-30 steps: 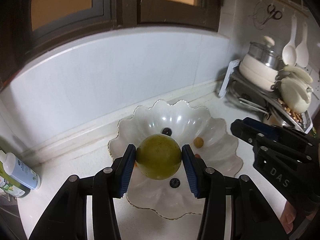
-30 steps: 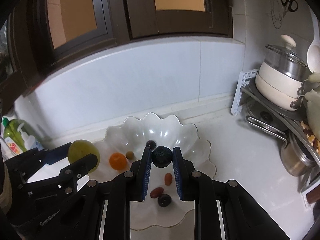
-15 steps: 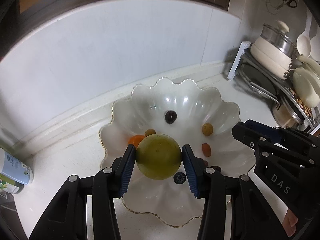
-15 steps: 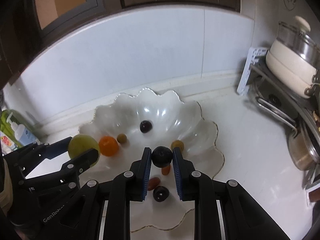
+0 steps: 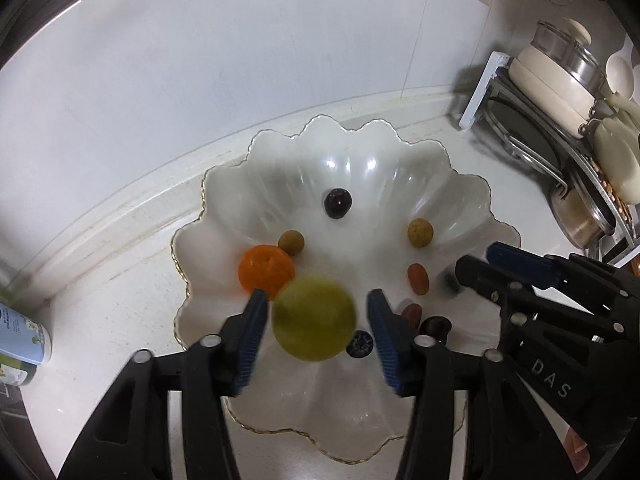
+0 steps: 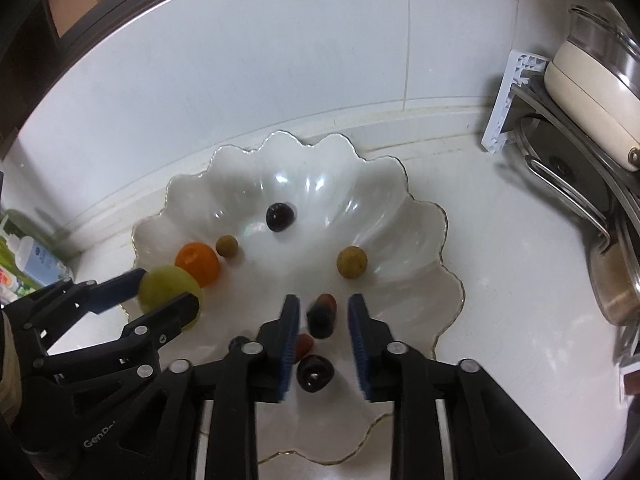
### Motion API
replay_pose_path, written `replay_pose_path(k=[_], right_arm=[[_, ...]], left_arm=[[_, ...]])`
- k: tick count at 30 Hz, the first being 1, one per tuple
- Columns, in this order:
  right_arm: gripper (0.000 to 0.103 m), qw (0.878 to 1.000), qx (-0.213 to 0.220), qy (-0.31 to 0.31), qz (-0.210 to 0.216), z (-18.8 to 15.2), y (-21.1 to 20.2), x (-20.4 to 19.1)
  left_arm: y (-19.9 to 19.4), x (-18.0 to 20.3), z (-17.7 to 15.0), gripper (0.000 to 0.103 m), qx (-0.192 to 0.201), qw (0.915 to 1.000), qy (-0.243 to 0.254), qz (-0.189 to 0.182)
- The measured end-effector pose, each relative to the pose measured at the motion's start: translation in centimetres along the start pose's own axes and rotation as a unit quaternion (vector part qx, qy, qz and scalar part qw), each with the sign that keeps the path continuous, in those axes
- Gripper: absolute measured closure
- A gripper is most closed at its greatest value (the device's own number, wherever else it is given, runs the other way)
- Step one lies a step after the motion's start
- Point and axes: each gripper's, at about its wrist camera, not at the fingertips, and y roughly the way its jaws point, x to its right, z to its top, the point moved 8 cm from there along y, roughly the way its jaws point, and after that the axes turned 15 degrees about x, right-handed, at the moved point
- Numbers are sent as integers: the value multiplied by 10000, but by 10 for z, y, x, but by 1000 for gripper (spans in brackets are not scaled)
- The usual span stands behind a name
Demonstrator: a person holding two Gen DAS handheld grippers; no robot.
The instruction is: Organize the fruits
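A white scalloped bowl [image 5: 280, 152] [image 6: 420, 216] on the counter holds an orange [image 5: 266, 270] [image 6: 198, 263], dark grapes, small yellow and red fruits and a blueberry [image 5: 360, 344]. My left gripper [image 5: 316, 320] is open; a yellow-green round fruit [image 5: 314, 318] [image 6: 168, 286] sits blurred between its pads, free of them, over the bowl's left side. My right gripper [image 6: 323, 322] is open over the bowl's front; a dark blurred fruit [image 6: 320, 318] lies between its pads, apart from both.
A dish rack with a cream pot [image 5: 556, 76] [image 6: 592, 92], lids and pans stands at the right. Bottles [image 5: 20, 340] [image 6: 32, 260] stand at the left. A white tiled wall rises behind the bowl.
Both grippers moved down over the bowl and opened. The yellow-green fruit left the left pads and the dark fruit left the right pads.
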Motion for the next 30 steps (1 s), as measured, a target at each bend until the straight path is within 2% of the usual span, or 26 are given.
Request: replay_pose_path(k=[2,5,11,16,21,24,28,30], right_arm=[[62,10000,1,18,-58,-1,0,2],[62,9999,24,90,-91,-2,-3,4],[62,9990,328,9,-309,-5,-27,7],[61,9966,738,67,-366,-6,-60,5],[60,9918,1228,45,-348,-10,-104,-1],[49,9880,1488,97,-403,-13,-129,-1],[49,9813,1852,25,-522,-23,-169,0],[43,9791,1966,12,-520,-28,-185,-2]], left_arm=[[-4,-1,3,40,124,9999,54,73],[-9,-5,6,40,177,9995,143,198],[-36,-18,8,36,570,9965,254,551],[-75,-23,8,30,1138,9881,492,915],[-115,-19,4,25,1513,9834,523,854],[-141,-18,-1,24,1743,9799,460,853],[-176,-15,-13,24,1956,9769,290,806],[-193,-11,-23,24,2041,9749,251,855]])
